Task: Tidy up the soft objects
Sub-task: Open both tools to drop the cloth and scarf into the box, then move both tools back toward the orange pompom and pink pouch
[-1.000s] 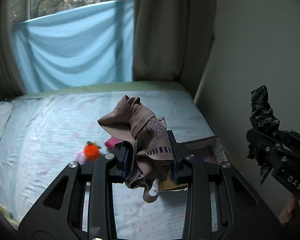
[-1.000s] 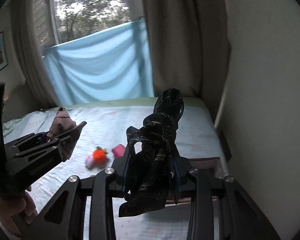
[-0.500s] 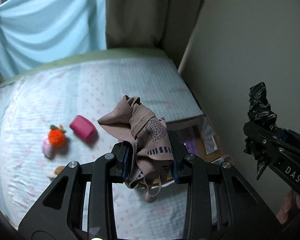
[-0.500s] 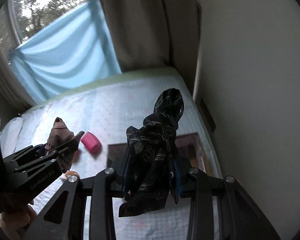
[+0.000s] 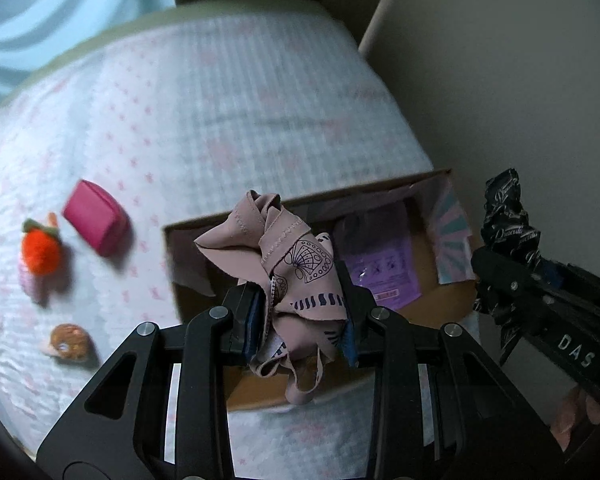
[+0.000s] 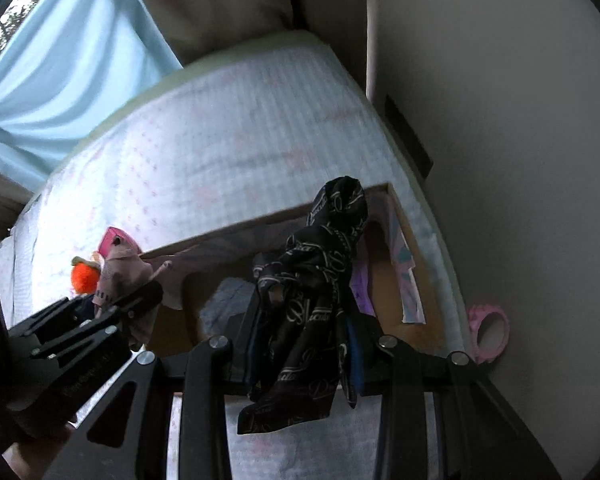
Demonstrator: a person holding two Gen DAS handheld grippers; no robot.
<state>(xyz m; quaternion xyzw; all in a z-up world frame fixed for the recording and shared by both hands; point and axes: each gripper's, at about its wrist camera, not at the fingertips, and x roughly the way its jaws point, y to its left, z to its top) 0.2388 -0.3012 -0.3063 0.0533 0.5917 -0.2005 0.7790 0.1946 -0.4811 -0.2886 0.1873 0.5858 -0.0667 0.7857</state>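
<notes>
Left gripper (image 5: 300,316): pinching crumpled dusty-pink printed cloth (image 5: 284,264) above open brown cardboard box (image 5: 404,312).
Right gripper (image 6: 304,344): pinching black scripted scarf (image 6: 320,280) above the box.
Hidden: box floor mostly covered.

Bed (image 5: 228,92) motion-blurred in both views; sheet print unreadable, near and left edges cut by frame. Pink cloth (image 5: 284,264) hides middle of box (image 5: 444,308) floor and the left gripper (image 5: 302,320) pads. Black scarf (image 6: 320,280) covers right gripper (image 6: 304,354) pads and part of the box interior; script on it too small to read. Purple packet (image 5: 380,268) text illegible. Small round toy (image 5: 69,340) blurred, can't identify. Orange toy (image 6: 85,278) half hidden behind left gripper in right view. Pink roll (image 6: 490,330) by the wall partly behind the right gripper frame. Hand (image 5: 576,412) mostly cut off at the corner.
</notes>
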